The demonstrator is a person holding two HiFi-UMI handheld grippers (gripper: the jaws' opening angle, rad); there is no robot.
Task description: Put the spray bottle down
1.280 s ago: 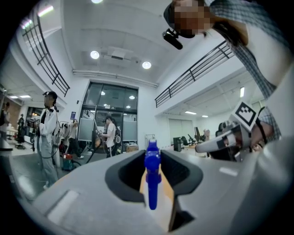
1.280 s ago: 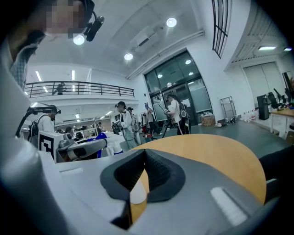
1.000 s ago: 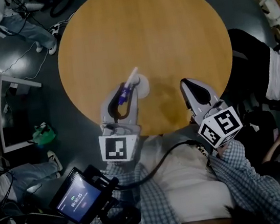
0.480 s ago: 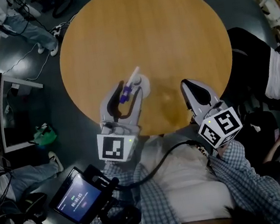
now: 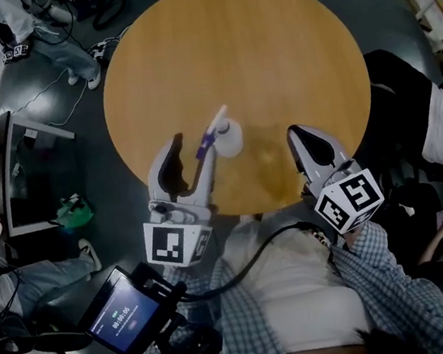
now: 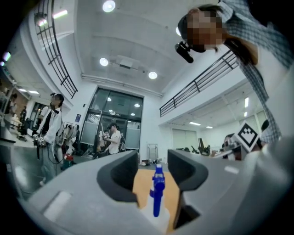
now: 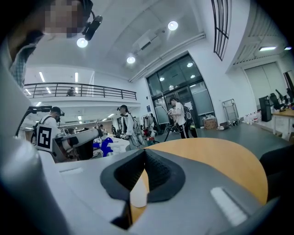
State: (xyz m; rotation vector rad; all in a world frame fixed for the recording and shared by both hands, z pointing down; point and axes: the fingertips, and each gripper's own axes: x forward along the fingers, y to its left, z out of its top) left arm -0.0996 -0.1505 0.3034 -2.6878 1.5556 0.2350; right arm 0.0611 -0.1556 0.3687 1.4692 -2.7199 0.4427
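The spray bottle [image 5: 227, 137], white with a blue trigger head, stands upright on the round wooden table [image 5: 269, 51] near its front edge. My left gripper [image 5: 193, 146] hovers just behind it, its jaws opening. In the left gripper view the bottle's blue head [image 6: 157, 190] shows between the left gripper [image 6: 152, 170] jaws, with a gap on each side and no pad touching it. My right gripper [image 5: 308, 142] rests over the table's front right edge. Seen in the right gripper view, the right gripper [image 7: 144, 155] is shut with nothing in it.
A desk with a monitor [image 5: 10, 173] and a green bag [image 5: 68, 212] lie on the floor side at the left. A person [image 5: 433, 114] sits close to the table's right edge. Other people stand beyond the table at the back left [image 5: 36, 22]. A small screen [image 5: 128, 316] hangs by my left arm.
The left gripper's jaws have spread apart from the bottle, and the gripper has lifted and drawn back a little. The bottle stays standing on the table. The right gripper has not moved.
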